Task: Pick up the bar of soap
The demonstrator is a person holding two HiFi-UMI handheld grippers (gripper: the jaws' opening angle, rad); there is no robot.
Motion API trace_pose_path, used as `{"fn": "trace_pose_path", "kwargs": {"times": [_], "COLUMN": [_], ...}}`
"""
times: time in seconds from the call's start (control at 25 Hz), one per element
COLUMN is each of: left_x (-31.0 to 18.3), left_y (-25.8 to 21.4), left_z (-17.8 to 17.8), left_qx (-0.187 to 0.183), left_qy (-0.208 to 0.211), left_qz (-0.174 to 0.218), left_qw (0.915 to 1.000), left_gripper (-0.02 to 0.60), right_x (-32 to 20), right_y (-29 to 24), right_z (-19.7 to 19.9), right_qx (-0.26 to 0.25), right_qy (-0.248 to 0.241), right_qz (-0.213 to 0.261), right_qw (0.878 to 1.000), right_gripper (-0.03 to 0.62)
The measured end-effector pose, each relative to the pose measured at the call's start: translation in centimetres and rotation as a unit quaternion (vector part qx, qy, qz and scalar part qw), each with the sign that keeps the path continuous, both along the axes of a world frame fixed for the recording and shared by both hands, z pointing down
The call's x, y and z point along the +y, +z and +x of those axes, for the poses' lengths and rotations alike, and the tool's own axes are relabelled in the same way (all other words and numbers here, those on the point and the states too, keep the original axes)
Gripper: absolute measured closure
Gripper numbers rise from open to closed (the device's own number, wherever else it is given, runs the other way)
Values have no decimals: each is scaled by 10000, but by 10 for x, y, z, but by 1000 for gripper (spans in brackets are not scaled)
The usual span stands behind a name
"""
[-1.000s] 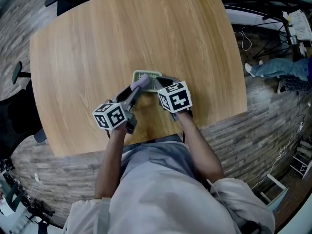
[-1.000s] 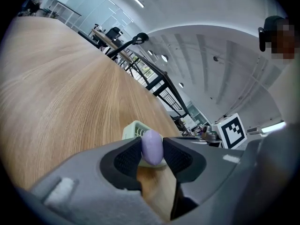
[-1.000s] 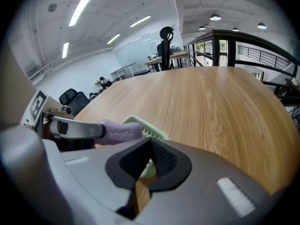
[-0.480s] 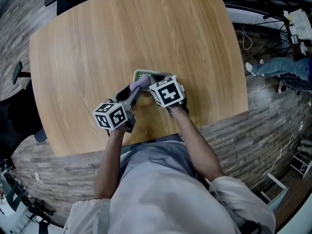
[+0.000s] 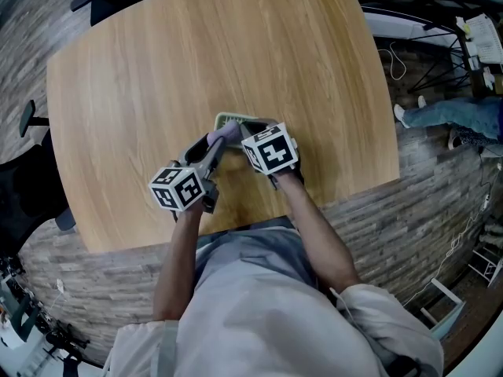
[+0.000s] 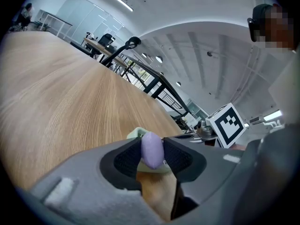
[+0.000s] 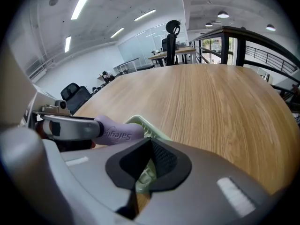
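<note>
The left tongs (image 6: 152,154) are closing, their pads pressed on either side of the lilac bar of soap (image 6: 152,146), which stands on edge between them. The right tongs (image 7: 150,150) are nearly together, pinching the rim of the pale green soap dish (image 7: 146,127). The soap sits at the dish's left end, over its rim. Dish and soap lie near the middle of the desk's (image 5: 196,53) near edge, just in front of the person.
</note>
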State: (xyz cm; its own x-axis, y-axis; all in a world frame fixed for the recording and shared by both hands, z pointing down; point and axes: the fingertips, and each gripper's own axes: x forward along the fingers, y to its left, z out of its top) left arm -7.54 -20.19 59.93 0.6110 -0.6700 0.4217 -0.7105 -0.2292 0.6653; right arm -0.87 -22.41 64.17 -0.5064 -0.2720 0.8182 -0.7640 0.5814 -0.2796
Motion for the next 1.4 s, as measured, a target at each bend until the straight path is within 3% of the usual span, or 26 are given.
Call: {"fn": "trace_pose_path", "kwargs": {"times": [0.4, 1.4], "left_x": [0, 4], "left_y": [-5, -27], "left_z": [-2, 3], "left_qx": [152, 725], "left_qy": [-168, -76], "left_qz": [90, 301], "left_qw": [9997, 9969], "left_gripper": [437, 442], "right_x": [7, 8], "right_y": [-1, -7], "right_z": [2, 8], "right_qx": [-120, -583], "right_qy": [63, 429], "right_qz": [19, -198], "right_qw": [9999, 9972], "right_gripper": [592, 594]}}
